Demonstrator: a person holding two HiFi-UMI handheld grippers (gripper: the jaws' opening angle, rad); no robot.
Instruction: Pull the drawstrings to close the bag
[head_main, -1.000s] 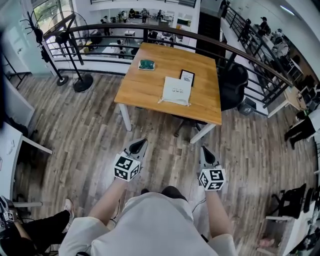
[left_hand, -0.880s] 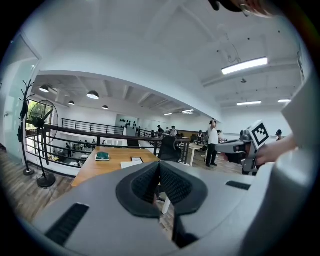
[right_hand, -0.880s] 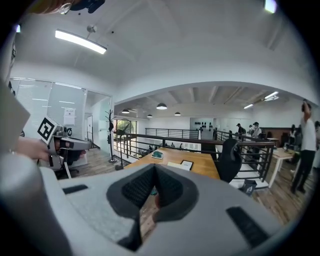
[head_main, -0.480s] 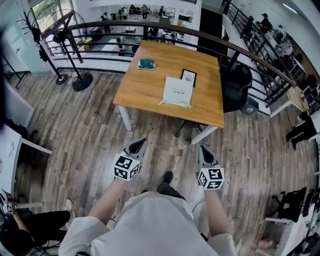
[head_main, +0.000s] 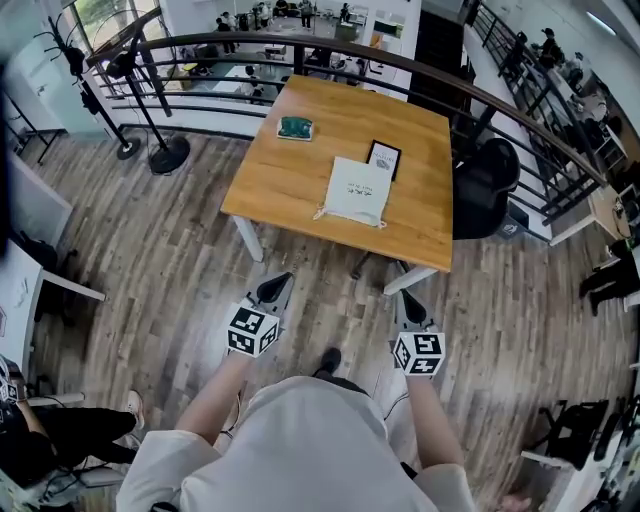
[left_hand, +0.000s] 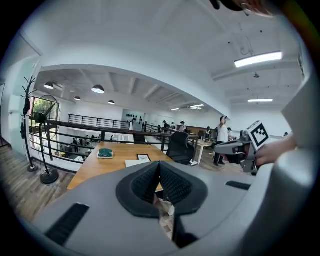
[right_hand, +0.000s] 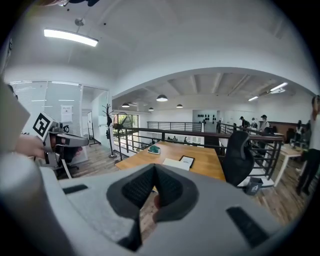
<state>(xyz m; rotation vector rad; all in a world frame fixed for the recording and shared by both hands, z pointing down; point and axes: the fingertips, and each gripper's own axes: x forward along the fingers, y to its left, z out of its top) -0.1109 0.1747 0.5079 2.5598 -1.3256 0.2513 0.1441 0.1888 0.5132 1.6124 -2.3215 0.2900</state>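
A white drawstring bag (head_main: 358, 190) lies flat on the wooden table (head_main: 290, 180), its cords trailing at the near edge. Both grippers hang in the air over the floor, well short of the table. My left gripper (head_main: 277, 287) is shut and empty, and so is my right gripper (head_main: 407, 297). In the left gripper view the bag (left_hand: 137, 163) shows far off beyond the shut left gripper (left_hand: 159, 165). From the right gripper view the bag (right_hand: 172, 163) also lies far ahead of the shut right gripper (right_hand: 154, 169).
On the table a black framed tablet (head_main: 383, 156) lies beside the bag and a green object (head_main: 294, 127) sits at the far left. A black office chair (head_main: 483, 180) stands at the table's right. A railing (head_main: 200, 50) runs behind. A floor fan (head_main: 150, 110) stands left.
The table and bag have drawn nearer and lower in the head view as the person walks toward them. Both grippers stay shut and empty.
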